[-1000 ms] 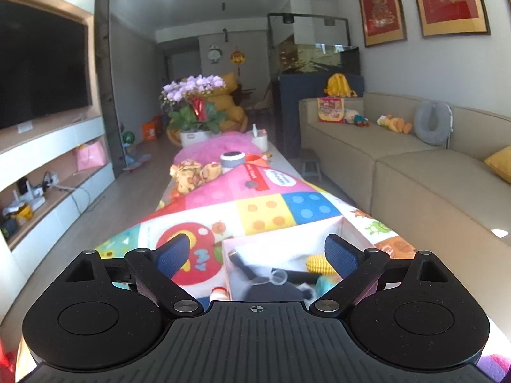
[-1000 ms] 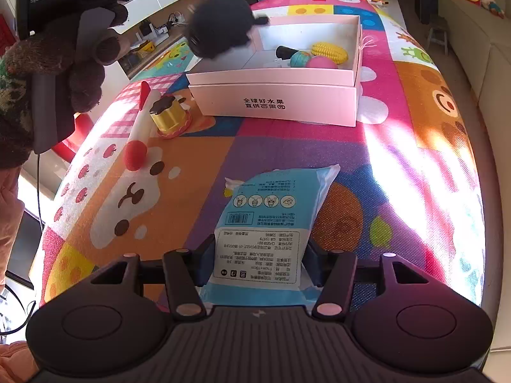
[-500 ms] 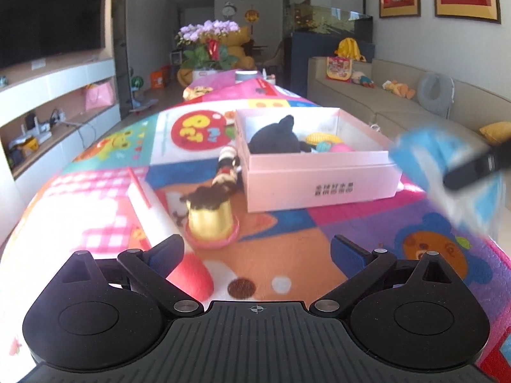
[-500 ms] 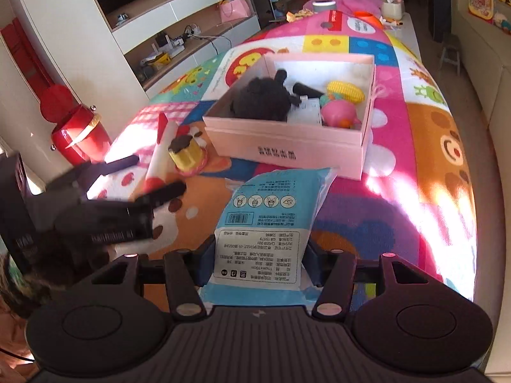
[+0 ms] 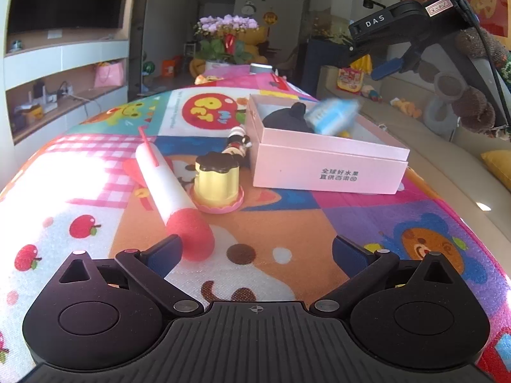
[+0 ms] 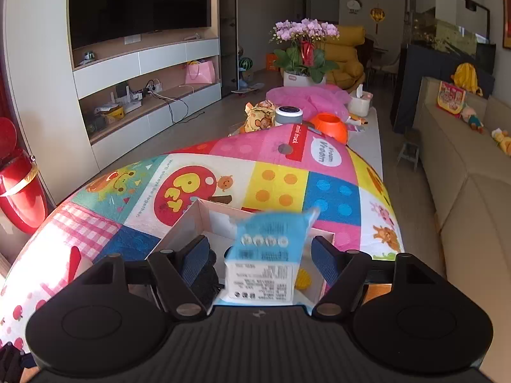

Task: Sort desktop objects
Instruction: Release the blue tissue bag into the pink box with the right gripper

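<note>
fingers of your left tool [image 5: 255,252] stand wide apart with nothing between them, low over the patterned bench [image 5: 287,229]. just ahead lie the red-tipped white roller [image 5: 169,191] and the yellow pudding toy [image 5: 217,182], touching. beyond them sits the pink box [image 5: 332,166] with a black plush [image 5: 287,118] inside. your right tool [image 6: 258,255], above the box, has just been opening: its pads stand clear of the blue tissue pack [image 6: 268,249], blurred between them over the box.
</note>
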The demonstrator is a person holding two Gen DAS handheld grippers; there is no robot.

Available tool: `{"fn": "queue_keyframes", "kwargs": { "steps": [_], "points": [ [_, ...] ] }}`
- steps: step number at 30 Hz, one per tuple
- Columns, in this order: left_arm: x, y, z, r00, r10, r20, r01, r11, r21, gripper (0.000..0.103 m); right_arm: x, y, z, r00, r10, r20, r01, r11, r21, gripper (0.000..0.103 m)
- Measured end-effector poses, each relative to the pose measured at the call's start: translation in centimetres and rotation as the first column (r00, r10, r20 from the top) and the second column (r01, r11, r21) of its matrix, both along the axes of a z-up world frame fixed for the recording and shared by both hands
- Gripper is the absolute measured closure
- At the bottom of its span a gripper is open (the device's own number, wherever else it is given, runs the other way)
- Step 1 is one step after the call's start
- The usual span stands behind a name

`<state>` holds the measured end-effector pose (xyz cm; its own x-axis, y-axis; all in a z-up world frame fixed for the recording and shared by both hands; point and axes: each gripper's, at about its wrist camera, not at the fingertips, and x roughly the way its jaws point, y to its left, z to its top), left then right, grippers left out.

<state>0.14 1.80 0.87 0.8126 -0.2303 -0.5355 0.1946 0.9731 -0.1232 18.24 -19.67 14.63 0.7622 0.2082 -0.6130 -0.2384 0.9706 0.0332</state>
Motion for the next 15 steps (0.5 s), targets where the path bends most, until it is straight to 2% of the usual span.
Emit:
{"fn": "queue_keyframes", "kwargs": {
  "steps": [4,6,11,15],
  "points": [
    [0.6,0.5,-0.3,0.999,0.01,-0.046,-0.012,0.999,-0.039,0.0,0.1,1.7,-1.3,0.999,0.036,-0.024,-0.035,0.999,0.025,0.032],
    [0.6,0.8,-0.3,0.999,0.016,-0.047,-0.019,0.998,-0.052,0.0,-0.3,3.2,-2.1,0.997,0.065,-0.035,-0.065,0.998,0.006,0.043],
    [0.6,1.0,-0.3,0.998,0.026,-0.052,-0.029,0.997,-0.066,0.0,-2.9,6.4,-3.8,0.984,0.164,-0.064,-0.163,0.987,0.016,0.061],
    [0.6,0.6,-0.3,0.998,0.028,-0.059,-0.03,0.999,-0.043,0.0,-5.1,9.6,-4.8,0.958,0.278,-0.075,-0.277,0.96,0.023,0.062]
  ]
}}
